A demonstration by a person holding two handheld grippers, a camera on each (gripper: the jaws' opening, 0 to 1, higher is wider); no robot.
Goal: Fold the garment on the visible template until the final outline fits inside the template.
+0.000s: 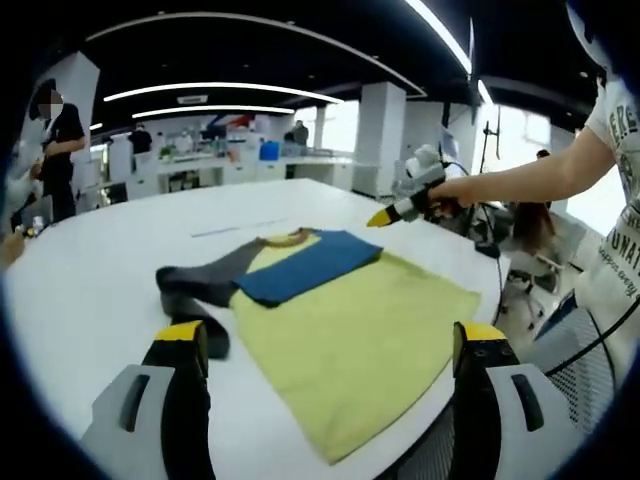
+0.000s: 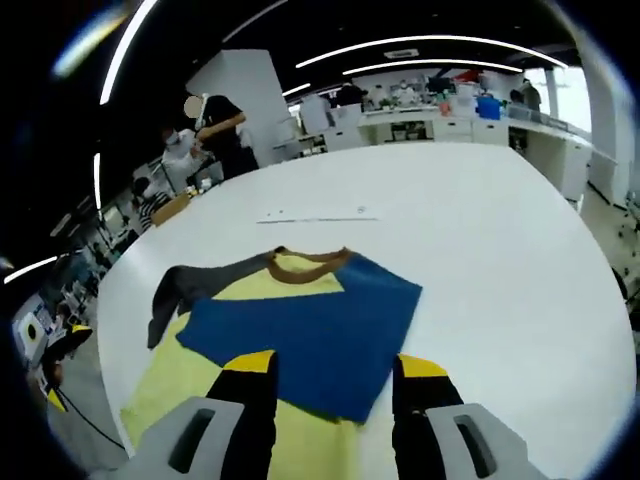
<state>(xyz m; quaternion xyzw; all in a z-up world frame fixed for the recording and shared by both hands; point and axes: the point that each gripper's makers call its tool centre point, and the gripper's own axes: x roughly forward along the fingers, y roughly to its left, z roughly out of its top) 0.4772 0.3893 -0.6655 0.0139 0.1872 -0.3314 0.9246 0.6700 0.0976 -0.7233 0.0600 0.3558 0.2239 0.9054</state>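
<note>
White and round, the desk (image 1: 90, 290) sits in an open office and carries the garment (image 1: 360, 330), a yellow shirt with a brown collar. Its blue sleeve (image 1: 310, 265) is already folded across the chest, while the grey sleeve (image 1: 195, 285) trails out at about 9 o'clock. No template outline can be made out. In the left gripper view, the left gripper (image 1: 330, 370) hangs over the near hem with fingers (image 1: 185, 365) spread and empty, and the right gripper (image 1: 395, 212) hovers at 1 o'clock. In the right gripper view, the right gripper (image 2: 330, 400) is parted over the blue sleeve (image 2: 300, 335), gripping nothing. The grey sleeve (image 2: 195, 285) likely comes next: pinch its cuff, carry it flat across the chest, and smooth out any wrinkles.
</note>
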